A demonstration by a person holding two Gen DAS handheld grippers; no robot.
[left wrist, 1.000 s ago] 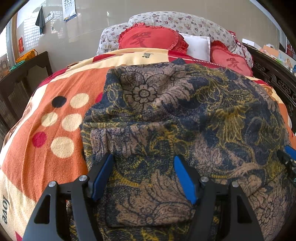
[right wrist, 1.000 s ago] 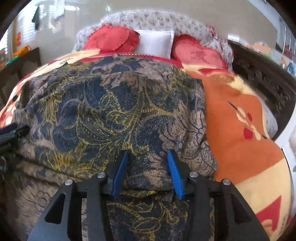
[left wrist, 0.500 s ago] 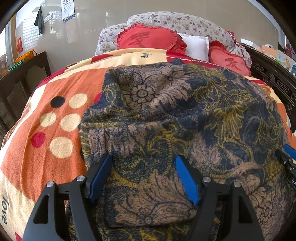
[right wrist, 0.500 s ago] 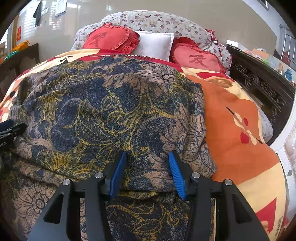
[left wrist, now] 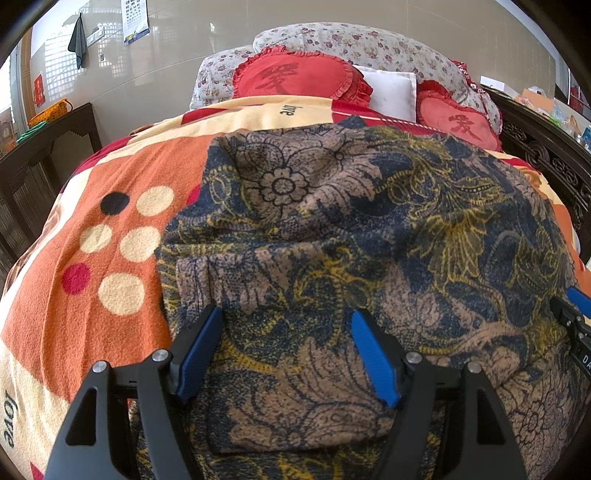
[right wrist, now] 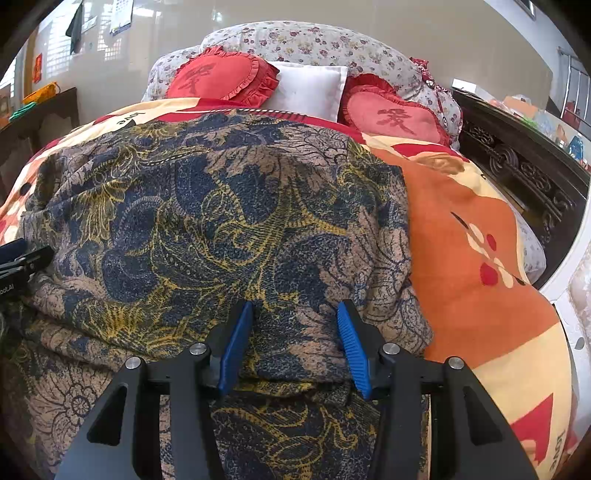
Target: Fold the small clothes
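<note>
Left wrist view shows your left gripper [left wrist: 286, 328] spread wide and your right gripper [right wrist: 294, 321] parted, both over the patterned garment [left wrist: 351, 240].

We see an orange blanket [left wrist: 110, 229] with cream, red and black dots covering the bed. Beyond the blanket's far edge lie two red heart cushions [left wrist: 295, 79] [right wrist: 391, 114], with a white pillow [right wrist: 310, 90] between them and a floral bolster [right wrist: 317, 40] behind. Left of the blanket stands a dark wooden cabinet [left wrist: 40, 155]; right of it runs a carved dark rail [right wrist: 524, 173]. A calendar [left wrist: 135, 18] hangs on the wall above.
</note>
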